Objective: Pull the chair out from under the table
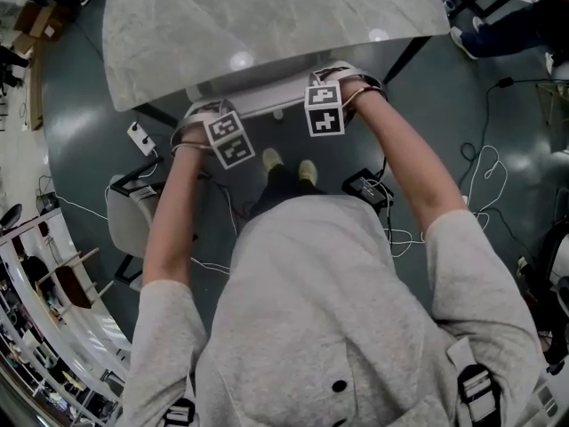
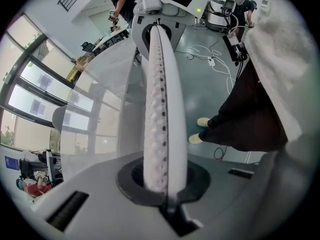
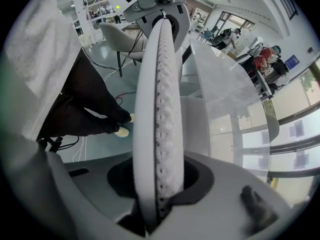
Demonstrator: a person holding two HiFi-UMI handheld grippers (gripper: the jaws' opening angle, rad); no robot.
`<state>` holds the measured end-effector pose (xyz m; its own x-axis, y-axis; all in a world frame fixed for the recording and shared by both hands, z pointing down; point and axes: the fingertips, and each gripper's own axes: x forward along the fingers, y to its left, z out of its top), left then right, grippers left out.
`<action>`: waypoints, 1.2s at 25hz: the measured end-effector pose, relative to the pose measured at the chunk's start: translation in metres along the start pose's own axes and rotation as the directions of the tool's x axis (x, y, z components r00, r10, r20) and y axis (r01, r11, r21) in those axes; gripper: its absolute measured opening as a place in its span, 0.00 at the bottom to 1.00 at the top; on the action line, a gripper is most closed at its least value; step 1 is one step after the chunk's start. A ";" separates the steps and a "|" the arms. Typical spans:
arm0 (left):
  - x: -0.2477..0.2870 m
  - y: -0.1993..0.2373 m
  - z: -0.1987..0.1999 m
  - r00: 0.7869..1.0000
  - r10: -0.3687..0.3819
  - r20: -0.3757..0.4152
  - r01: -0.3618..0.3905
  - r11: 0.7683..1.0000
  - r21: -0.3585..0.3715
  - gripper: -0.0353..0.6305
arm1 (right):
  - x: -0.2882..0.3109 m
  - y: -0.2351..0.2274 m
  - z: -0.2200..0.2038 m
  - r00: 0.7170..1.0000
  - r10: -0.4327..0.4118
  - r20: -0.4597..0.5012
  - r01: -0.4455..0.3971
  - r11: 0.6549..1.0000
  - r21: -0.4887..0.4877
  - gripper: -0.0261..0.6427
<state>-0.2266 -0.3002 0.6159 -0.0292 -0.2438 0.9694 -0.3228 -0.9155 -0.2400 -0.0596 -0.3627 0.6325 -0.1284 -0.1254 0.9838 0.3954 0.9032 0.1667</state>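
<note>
My left gripper (image 2: 164, 99) is closed: in its own view the two white jaws lie pressed together along their whole length, with nothing between them. My right gripper (image 3: 152, 109) has its jaws very nearly together. Only a thin dark seam parts them, and I see nothing caught in it. Both grippers point steeply down with their marker cubes uppermost. In the head view they sit side by side at the near edge of the table (image 1: 267, 25), the left one a little nearer to me than the right. The chair (image 1: 267, 102) is tucked under the table. Only the pale top rim of its back shows, running along the tabletop's near edge between the two grippers. Each gripper is right at that rim, one at either end of the visible stretch, but the cubes and my hands cover the tips, so I cannot tell whether they touch it. In each gripper view the chair's pale back stands just beside the jaws on the table side, not between them. My shoes (image 1: 271, 159) are on the dark floor (image 1: 444, 105), just short of the chair. A second chair (image 1: 129, 216) stands well off to my left, and white cables (image 1: 484, 181) trail over the floor to my right.
</note>
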 end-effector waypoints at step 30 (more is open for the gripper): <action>-0.010 -0.051 -0.003 0.999 0.054 -0.001 -0.054 0.999 -0.003 0.08 | -0.007 0.051 0.007 0.999 -0.038 0.001 0.038 0.999 -0.016 0.18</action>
<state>-0.2123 -0.2499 0.6188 -0.0477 -0.2922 0.9552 -0.3235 -0.9002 -0.2915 -0.0449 -0.3126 0.6334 -0.1439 -0.1597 0.9766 0.4048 0.8911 0.2053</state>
